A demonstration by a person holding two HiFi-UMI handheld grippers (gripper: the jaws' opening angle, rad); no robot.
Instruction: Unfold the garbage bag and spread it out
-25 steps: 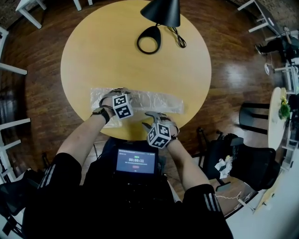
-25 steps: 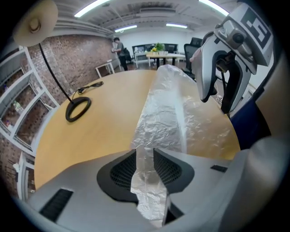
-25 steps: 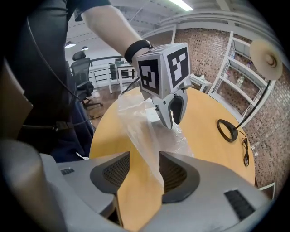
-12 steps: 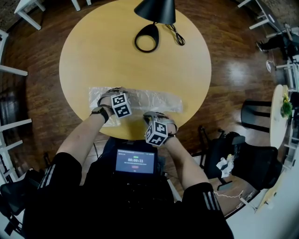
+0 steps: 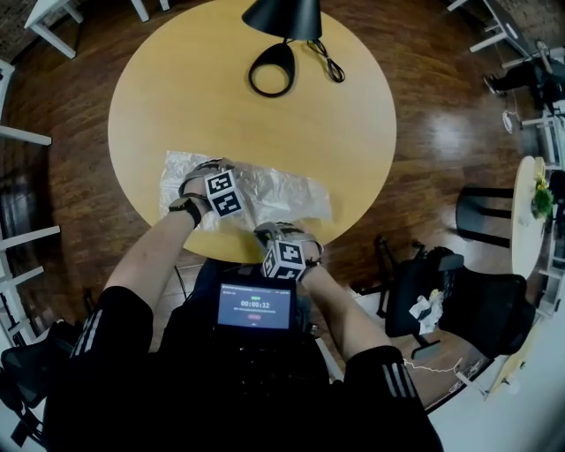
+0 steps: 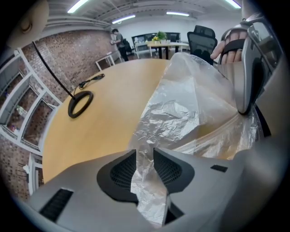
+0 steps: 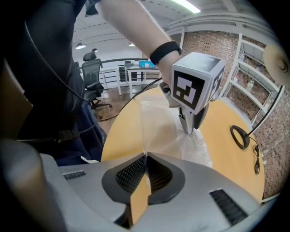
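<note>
The round pale wooden table (image 5: 353, 106) fills the upper middle of the head view. Across its near side, left of centre, lies the crinkled translucent plastic garbage bag (image 5: 282, 190). It is partly opened: one flap is drawn down toward the table's bottom edge and the rest is bunched.

At the top of the frame stands the black desk lamp (image 5: 282, 18), with its ring base and cord, well apart from the bag and out of the way.

Now the grippers. The left gripper (image 6: 145, 156) sits on the bag's left part, its jaws clamped on a thick gathered wad of film that stands up between the pads. The right gripper (image 7: 145, 156), at lower centre of the head view by the table's near edge, has its jaws pressed fully together. A thin edge of the film is pinched at the very tips, and faint tension lines fan out from there.

This looks like the opening pull. The left grip is the anchor, so it should hold low and steady against the tabletop. The right pinch is slight, just a sliver of film at the tips, so a slow, even draw toward the bottom of the frame would suit better than a snatch. A jerk could slip the edge out or stretch the plastic. Pulling flat along the wood rather than upward should let the fold peel open without dragging the whole bag off the edge.
</note>
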